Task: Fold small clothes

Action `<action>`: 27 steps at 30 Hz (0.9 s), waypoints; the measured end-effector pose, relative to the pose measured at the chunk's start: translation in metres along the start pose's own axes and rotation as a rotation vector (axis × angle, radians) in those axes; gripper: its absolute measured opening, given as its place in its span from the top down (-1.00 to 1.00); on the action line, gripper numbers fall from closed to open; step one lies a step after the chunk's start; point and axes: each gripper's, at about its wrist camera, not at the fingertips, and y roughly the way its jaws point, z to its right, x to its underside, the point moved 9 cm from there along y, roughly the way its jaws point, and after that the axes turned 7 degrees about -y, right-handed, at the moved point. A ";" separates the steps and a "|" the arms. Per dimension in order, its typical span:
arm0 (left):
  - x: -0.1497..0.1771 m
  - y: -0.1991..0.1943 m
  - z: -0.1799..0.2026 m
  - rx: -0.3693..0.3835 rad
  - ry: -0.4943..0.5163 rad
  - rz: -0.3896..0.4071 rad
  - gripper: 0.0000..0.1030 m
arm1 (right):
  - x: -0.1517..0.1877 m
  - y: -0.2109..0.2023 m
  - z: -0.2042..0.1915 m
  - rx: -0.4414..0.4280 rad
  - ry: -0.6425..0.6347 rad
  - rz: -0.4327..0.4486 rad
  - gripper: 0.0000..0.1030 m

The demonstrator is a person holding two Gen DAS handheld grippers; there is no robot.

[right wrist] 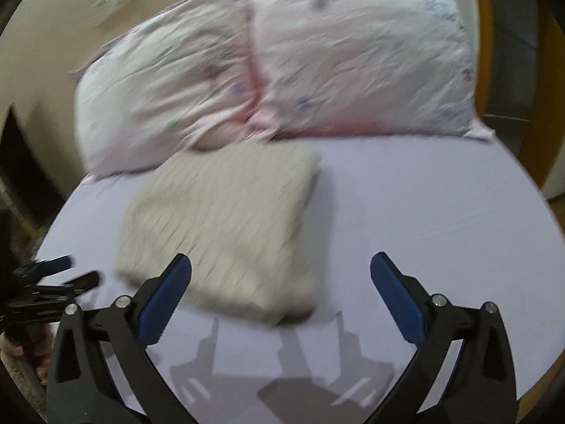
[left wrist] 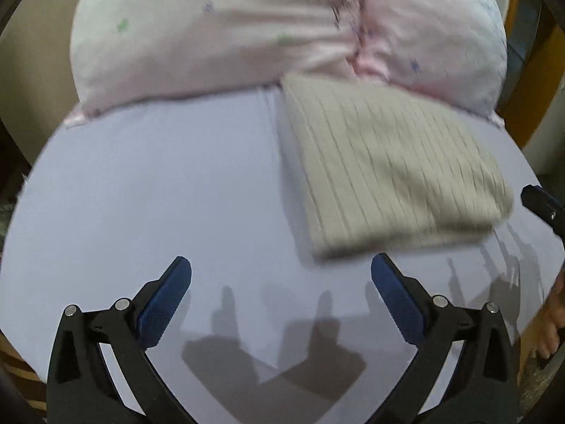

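A folded beige ribbed knit garment (left wrist: 385,173) lies flat on the lavender bed sheet (left wrist: 159,194). It also shows in the right wrist view (right wrist: 226,226), blurred. My left gripper (left wrist: 280,265) is open and empty, just in front of and left of the garment's near edge. My right gripper (right wrist: 280,265) is open and empty, above the sheet at the garment's near right corner. The right gripper's tip (left wrist: 542,203) shows at the right edge of the left wrist view. The left gripper (right wrist: 67,272) shows at the left edge of the right wrist view.
Two pink and white flowered pillows (left wrist: 247,31) lie behind the garment, touching its far edge; they also show in the right wrist view (right wrist: 282,70). A wooden bed frame (right wrist: 536,141) runs along the right. The sheet (right wrist: 423,219) stretches right of the garment.
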 end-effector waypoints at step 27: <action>0.038 0.021 0.004 -0.102 -0.063 -0.061 -0.97 | 0.071 0.049 -0.032 0.154 -0.084 -0.186 -0.97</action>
